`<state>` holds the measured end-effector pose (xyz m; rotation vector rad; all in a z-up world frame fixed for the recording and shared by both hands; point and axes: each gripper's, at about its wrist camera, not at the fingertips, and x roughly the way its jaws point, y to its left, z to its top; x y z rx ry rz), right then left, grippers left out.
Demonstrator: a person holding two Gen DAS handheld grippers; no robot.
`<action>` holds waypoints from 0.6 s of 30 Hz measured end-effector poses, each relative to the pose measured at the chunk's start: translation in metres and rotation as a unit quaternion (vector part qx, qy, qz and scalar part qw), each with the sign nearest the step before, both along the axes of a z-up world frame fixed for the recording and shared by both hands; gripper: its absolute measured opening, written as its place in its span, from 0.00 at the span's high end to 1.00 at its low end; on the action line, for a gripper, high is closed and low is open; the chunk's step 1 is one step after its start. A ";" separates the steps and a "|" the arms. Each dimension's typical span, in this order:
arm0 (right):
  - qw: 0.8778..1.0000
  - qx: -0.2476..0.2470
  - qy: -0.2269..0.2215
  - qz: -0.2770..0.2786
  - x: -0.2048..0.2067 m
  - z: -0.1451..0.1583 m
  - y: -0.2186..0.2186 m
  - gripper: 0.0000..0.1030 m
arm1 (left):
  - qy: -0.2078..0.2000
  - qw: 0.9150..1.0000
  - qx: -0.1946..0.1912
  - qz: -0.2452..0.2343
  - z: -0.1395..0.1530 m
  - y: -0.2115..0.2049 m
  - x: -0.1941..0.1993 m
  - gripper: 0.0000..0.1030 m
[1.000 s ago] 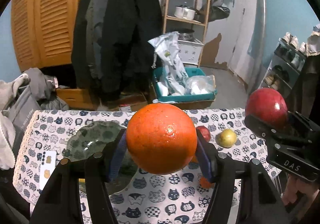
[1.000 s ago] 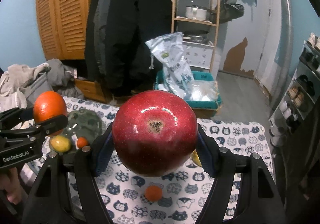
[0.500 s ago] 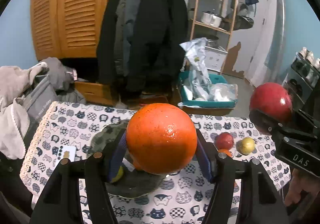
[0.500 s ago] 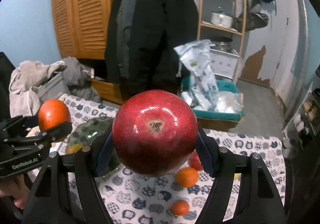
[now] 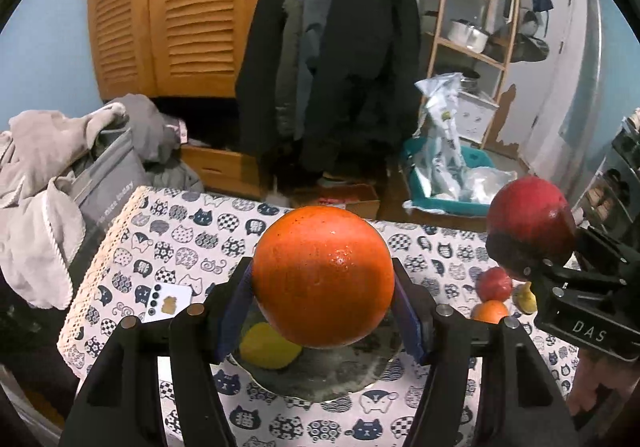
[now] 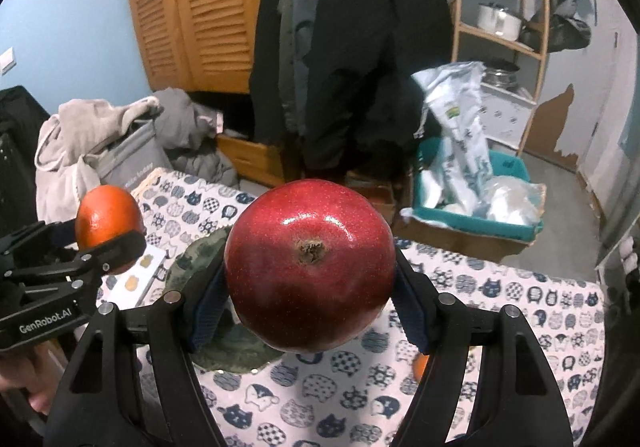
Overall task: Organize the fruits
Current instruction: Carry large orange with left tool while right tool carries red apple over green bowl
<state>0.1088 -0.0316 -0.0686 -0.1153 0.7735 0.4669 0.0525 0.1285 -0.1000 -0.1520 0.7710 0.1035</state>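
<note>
My left gripper (image 5: 323, 281) is shut on a large orange (image 5: 323, 275), held above a dark green plate (image 5: 332, 371) that has a yellow fruit (image 5: 269, 345) in it. My right gripper (image 6: 310, 267) is shut on a big red apple (image 6: 310, 267), stem end toward the camera; the same apple (image 5: 530, 219) shows at the right of the left wrist view. The plate (image 6: 236, 347) lies under and left of the apple. On the cloth to the right of the plate lie a small red fruit (image 5: 494, 283), a small orange fruit (image 5: 490, 312) and a yellow fruit (image 5: 525, 297).
A cat-patterned cloth (image 5: 180, 247) covers the table. A white card (image 5: 168, 303) lies left of the plate. Off the table's left side sits a pile of grey clothes (image 5: 48, 183). Behind stand hanging coats (image 5: 332, 47), a teal bin (image 5: 444, 191) and a wooden shelf (image 5: 472, 27).
Both grippers have swung left over the table with their fruits still held. The plate now sits directly under the orange, and its yellow fruit has come into view.
</note>
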 end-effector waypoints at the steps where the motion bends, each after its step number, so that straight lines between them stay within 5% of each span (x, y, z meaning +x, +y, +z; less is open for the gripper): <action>1: 1.000 0.000 0.003 0.002 0.001 -0.002 0.003 0.29 | 0.004 1.000 0.000 0.001 -0.003 0.002 0.002 0.36; 18: 0.995 0.000 0.098 0.034 0.064 -0.082 0.064 0.29 | 0.093 0.995 -0.017 0.040 -0.085 0.054 0.056 0.36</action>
